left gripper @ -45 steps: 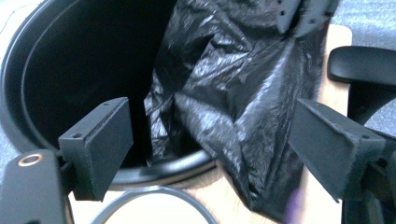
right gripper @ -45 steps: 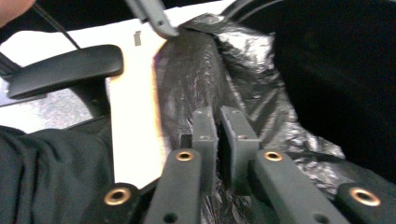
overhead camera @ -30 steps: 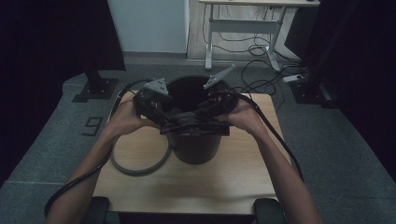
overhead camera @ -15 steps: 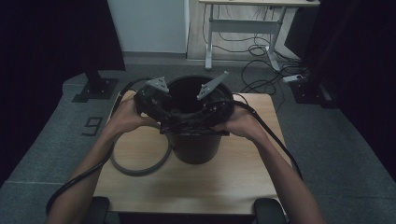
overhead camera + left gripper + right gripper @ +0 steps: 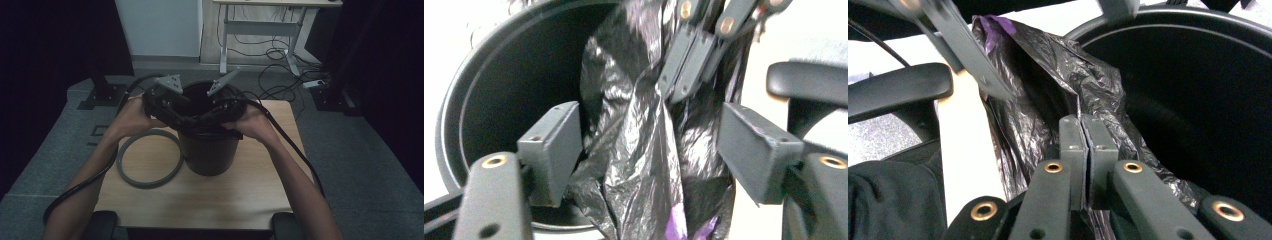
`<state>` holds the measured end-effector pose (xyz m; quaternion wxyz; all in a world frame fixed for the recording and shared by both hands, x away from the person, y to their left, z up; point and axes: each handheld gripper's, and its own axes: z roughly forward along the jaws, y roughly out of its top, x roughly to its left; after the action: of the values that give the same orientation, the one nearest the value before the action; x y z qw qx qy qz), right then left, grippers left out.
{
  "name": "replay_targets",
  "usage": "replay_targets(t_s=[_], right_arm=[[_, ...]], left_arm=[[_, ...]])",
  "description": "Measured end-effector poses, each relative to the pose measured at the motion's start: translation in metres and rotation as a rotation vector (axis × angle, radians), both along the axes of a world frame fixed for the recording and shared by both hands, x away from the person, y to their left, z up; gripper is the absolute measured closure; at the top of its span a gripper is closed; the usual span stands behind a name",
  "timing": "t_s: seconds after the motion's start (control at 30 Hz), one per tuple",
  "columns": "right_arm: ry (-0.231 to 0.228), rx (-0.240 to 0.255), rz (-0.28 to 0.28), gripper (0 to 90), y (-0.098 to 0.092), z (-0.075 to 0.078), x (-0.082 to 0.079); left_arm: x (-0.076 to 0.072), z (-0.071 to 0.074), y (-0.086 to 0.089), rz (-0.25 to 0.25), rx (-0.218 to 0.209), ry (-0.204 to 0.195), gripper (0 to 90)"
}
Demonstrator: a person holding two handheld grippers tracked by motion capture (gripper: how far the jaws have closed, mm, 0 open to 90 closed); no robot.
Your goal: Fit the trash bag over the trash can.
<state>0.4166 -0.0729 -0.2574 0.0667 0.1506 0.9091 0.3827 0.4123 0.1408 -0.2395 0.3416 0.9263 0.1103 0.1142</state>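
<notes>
- Black plastic bag [image 5: 644,150] hangs over the bucket [image 5: 207,145] at frame centre.
- Right gripper [image 5: 1087,150] is clamped tight on the bag.
- Left gripper [image 5: 649,150] has just been closing, bag between its jaws, pads not touching.

Grey ring [image 5: 149,160] flat on wooden table [image 5: 240,192]; white desk [image 5: 260,30] behind.

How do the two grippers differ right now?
The right gripper has its fingers shut on the black bin bag; the left gripper has its fingers spread on either side of the bag, not pressing it, and they have just been closing. Both work at the black bucket's rim.
</notes>
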Motion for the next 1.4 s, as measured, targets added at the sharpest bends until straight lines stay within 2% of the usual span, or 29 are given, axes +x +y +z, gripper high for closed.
replay_targets(t_s=[0.07,0.17,0.2,0.23,0.27,0.33,0.37,0.4,0.43,0.47,0.53,0.63,0.73,0.77,0.8,0.83,0.87,1.0,1.03,1.07,1.1,1.17,1.23,1.4], right_arm=[[-0.003,0.000,-0.002,87.6,-0.001,0.002,0.000],[-0.005,0.001,-0.003,87.7,-0.002,0.004,0.000],[-0.006,-0.001,-0.004,87.7,-0.004,0.004,0.000],[-0.004,-0.008,-0.011,87.7,-0.006,0.003,0.001],[-0.003,-0.008,-0.015,87.6,-0.007,0.003,0.002],[0.000,-0.010,-0.017,87.3,-0.008,0.001,0.003],[0.002,-0.013,-0.022,85.6,-0.009,0.000,0.003],[0.000,-0.021,-0.032,75.6,-0.010,-0.001,0.004],[0.000,-0.021,-0.032,75.6,-0.010,-0.001,0.004],[-0.010,-0.018,-0.041,71.5,-0.010,0.001,0.004],[-0.021,0.007,-0.039,65.4,-0.008,0.010,0.002],[-0.032,0.013,-0.005,65.3,0.000,0.019,-0.003],[-0.019,0.006,0.043,65.3,0.012,0.024,-0.009],[-0.019,0.006,0.043,65.3,0.012,0.024,-0.009],[-0.012,0.000,0.069,65.1,0.022,0.022,-0.011],[-0.012,0.000,0.069,65.1,0.022,0.022,-0.011],[0.001,-0.003,0.084,64.2,0.030,0.017,-0.009],[0.022,-0.027,0.078,64.7,0.040,0.007,-0.005],[0.031,-0.048,0.070,75.2,0.045,0.000,-0.002],[0.028,-0.056,0.069,80.0,0.046,-0.002,-0.001],[0.028,-0.056,0.069,80.0,0.046,-0.002,-0.001],[0.020,-0.065,0.051,87.8,0.044,-0.003,0.001],[0.021,-0.062,0.050,88.6,0.041,-0.003,0.002],[0.019,-0.058,-0.035,89.1,0.011,-0.001,0.008]], left_arm=[[0.004,-0.003,-0.001,0.026,0.035,-0.002,30.6],[0.010,-0.005,0.001,0.048,0.034,0.013,42.7],[0.012,-0.005,0.002,0.057,0.024,0.026,42.7],[0.014,-0.006,0.004,0.058,0.015,0.046,53.5],[0.016,-0.007,0.005,0.047,0.017,0.064,56.7],[0.016,-0.008,0.005,0.041,0.030,0.067,65.4],[0.015,-0.009,0.004,0.036,0.044,0.065,65.4],[0.015,-0.009,0.004,0.037,0.057,0.074,74.9],[0.015,-0.009,0.004,0.037,0.057,0.074,78.0],[0.015,-0.009,0.004,0.036,0.054,0.083,78.0],[0.016,-0.008,0.005,0.049,0.042,0.096,83.9],[0.018,-0.007,0.006,0.060,0.032,0.105,85.1],[0.018,-0.007,0.006,0.065,0.028,0.111,85.2],[0.018,-0.007,0.007,0.069,0.026,0.112,85.2],[0.018,-0.006,0.008,0.076,0.017,0.112,84.8],[0.018,-0.006,0.008,0.076,0.017,0.112,84.7],[0.018,-0.006,0.009,0.075,0.013,0.114,84.7],[0.018,-0.005,0.012,0.084,-0.002,0.110,84.8],[0.018,-0.004,0.013,0.085,-0.009,0.104,85.6],[0.017,-0.005,0.014,0.086,-0.009,0.098,86.5],[0.017,-0.005,0.014,0.086,-0.009,0.098,87.8],[0.017,-0.006,0.017,0.088,-0.010,0.084,88.9],[0.017,-0.007,0.020,0.099,-0.009,0.075,89.1],[0.018,-0.009,0.031,0.126,-0.012,0.059,89.2]])
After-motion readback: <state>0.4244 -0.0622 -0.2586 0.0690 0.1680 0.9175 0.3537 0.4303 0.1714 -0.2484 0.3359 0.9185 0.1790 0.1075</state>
